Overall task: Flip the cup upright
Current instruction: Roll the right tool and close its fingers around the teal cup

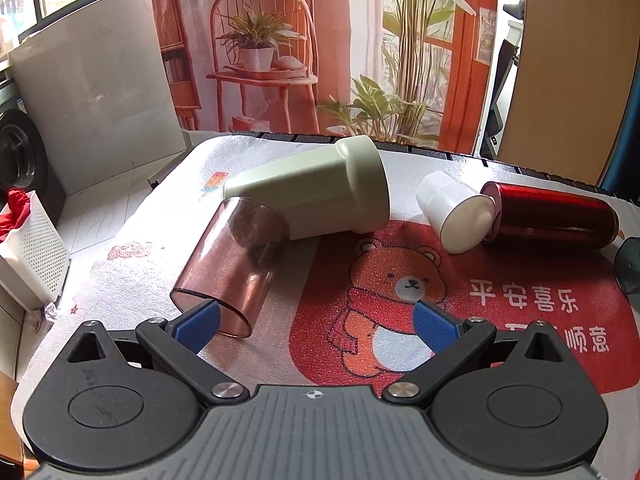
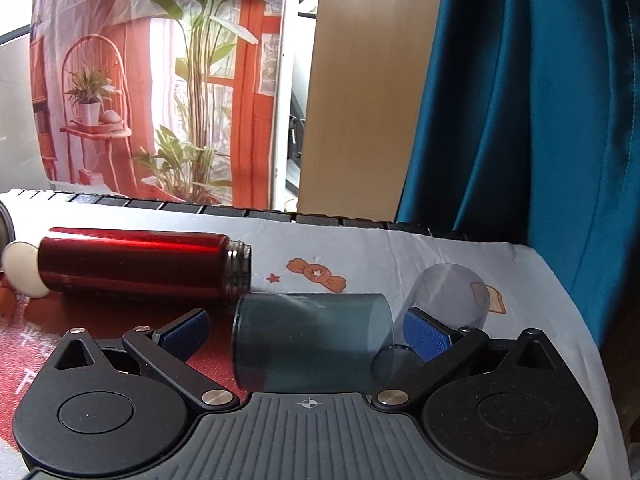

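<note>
Teal cup [image 2: 312, 340] sideways between right tool [image 2: 308, 330] fingers

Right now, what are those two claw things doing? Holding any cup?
Left gripper: open, holding nothing, near the pink cup.
Right gripper: open around the lying blue-grey cup, not clamped.

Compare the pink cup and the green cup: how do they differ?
The pink cup is see-through; the green cup is opaque. The pink cup is a plain cylinder; the green cup has a wider band at one end. The pink cup lies nearer the open left gripper, its mouth by the left finger; the green cup lies behind. Both lie on their sides, touching.
</note>
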Action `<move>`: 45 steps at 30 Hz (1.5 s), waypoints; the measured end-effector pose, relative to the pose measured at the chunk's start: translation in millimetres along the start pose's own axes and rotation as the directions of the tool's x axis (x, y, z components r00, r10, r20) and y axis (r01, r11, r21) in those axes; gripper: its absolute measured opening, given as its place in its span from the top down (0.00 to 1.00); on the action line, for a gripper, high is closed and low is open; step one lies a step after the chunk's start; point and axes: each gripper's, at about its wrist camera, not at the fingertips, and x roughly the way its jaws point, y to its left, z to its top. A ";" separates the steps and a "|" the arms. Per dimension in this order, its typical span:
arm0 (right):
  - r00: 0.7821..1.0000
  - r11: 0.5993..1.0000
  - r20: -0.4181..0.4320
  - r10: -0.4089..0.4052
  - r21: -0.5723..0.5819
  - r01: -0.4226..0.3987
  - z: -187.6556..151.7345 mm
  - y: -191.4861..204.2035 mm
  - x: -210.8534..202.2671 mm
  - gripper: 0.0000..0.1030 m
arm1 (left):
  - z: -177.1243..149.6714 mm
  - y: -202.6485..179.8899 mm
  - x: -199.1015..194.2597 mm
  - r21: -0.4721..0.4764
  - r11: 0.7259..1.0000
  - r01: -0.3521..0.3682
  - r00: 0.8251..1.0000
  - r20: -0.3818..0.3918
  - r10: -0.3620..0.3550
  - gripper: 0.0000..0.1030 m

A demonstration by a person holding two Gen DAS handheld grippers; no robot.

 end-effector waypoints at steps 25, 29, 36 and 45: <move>0.986 0.784 -0.158 -0.045 0.606 0.133 -4.1 -6.6 -3.4 0.05 | -3.4 13.8 -3.3 -0.043 0.999 -0.001 1.000 0.007 0.001 0.00; 0.979 0.674 -0.194 -0.063 0.715 0.185 0.1 -17.2 12.1 0.10 | -4.4 19.1 -2.4 -0.064 0.998 0.001 1.000 0.010 -0.001 0.00; 0.960 0.544 -0.268 -0.078 0.796 0.266 1.0 -24.9 44.3 0.17 | -7.8 24.5 3.9 -0.071 0.997 0.001 1.000 -0.004 -0.001 0.00; 0.970 0.512 -0.244 0.006 0.833 0.207 -8.1 -22.6 52.4 0.30 | -10.7 29.6 6.9 -0.087 0.996 0.018 1.000 -0.020 -0.020 0.00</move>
